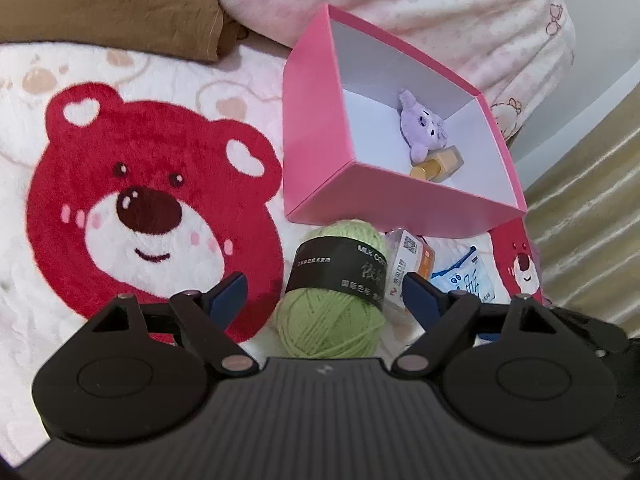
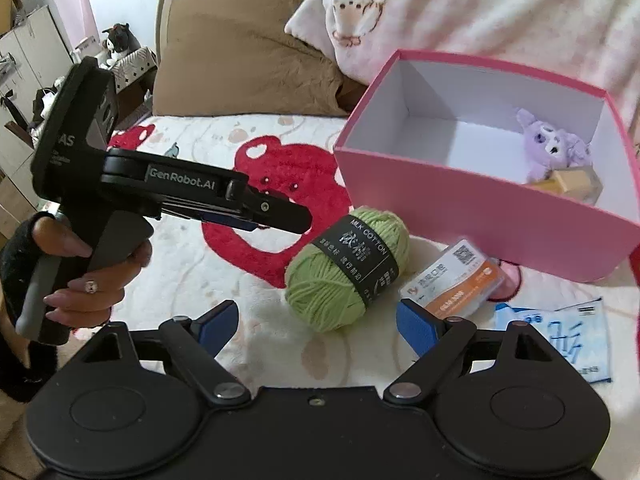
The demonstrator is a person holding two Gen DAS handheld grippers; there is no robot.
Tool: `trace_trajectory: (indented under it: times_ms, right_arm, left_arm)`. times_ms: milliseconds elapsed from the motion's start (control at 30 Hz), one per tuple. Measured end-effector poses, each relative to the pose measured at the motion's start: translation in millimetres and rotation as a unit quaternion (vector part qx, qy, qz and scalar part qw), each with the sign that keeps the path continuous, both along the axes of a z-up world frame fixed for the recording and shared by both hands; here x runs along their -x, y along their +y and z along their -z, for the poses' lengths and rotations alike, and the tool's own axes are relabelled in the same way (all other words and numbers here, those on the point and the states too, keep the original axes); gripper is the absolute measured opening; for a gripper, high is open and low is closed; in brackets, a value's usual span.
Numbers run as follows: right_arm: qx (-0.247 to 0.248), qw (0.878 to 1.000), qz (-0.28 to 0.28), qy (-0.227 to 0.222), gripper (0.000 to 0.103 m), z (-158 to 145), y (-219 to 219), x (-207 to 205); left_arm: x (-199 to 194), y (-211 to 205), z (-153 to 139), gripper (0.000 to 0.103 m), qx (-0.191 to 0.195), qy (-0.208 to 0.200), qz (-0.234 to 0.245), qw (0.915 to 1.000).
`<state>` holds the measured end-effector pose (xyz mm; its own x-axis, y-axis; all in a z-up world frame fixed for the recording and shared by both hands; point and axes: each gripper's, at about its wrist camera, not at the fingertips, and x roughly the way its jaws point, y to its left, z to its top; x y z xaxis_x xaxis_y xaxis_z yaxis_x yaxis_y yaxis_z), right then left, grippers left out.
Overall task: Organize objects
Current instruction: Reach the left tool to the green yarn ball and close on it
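**Both grippers open near green yarn ball on bed**

The left gripper [image 1: 324,290] has its jaws wide apart, with the round green yarn ball with a black paper label [image 1: 334,292] lying between the blue fingertips [image 1: 418,294], not gripped. The right gripper [image 2: 318,318] is also wide open and holds nothing; the yarn sits just ahead of it. The yarn rests on a fluffy white bed blanket with a red bear print [image 1: 132,200], beside a small clear plastic case with an orange-and-white label [image 2: 460,280] and a blue-and-white flat packet [image 2: 568,340]. Behind stands an open pink cardboard box [image 1: 312,128], containing a small purple plush toy [image 1: 424,126] and a yellow block [image 1: 438,164].
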<state>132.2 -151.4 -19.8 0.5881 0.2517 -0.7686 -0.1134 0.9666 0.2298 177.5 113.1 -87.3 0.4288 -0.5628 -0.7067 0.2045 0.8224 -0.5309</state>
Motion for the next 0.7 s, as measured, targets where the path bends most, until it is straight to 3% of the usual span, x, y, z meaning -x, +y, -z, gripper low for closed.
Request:
trace_trajectory:
  times_ms: [133,233,500,600,700]
  right_arm:
    - [-0.016,1.000,0.005,0.015,0.089,23,5,-13]
    - [-0.026,0.999,0.004,0.024,0.089,37,9,-20]
    - [-0.015,1.000,0.001,0.014,0.088,58,22,-25]
    - [0.001,1.000,0.000,0.008,0.088,63,26,-28]
    - [0.012,1.000,0.010,0.014,0.090,69,28,-31]
  left_arm:
    - [-3,1,10,0.078,0.015,-0.015,0.001,0.9998]
    - [-4,-4,18,0.075,0.004,-0.017,0.007,0.9998]
    - [-10,-14,33,0.066,0.002,-0.009,0.027,0.9996]
    - [-12,-15,40,0.056,0.034,0.017,0.037,0.9986]
    - [-17,-7,56,0.054,0.109,0.087,0.023,0.9899]
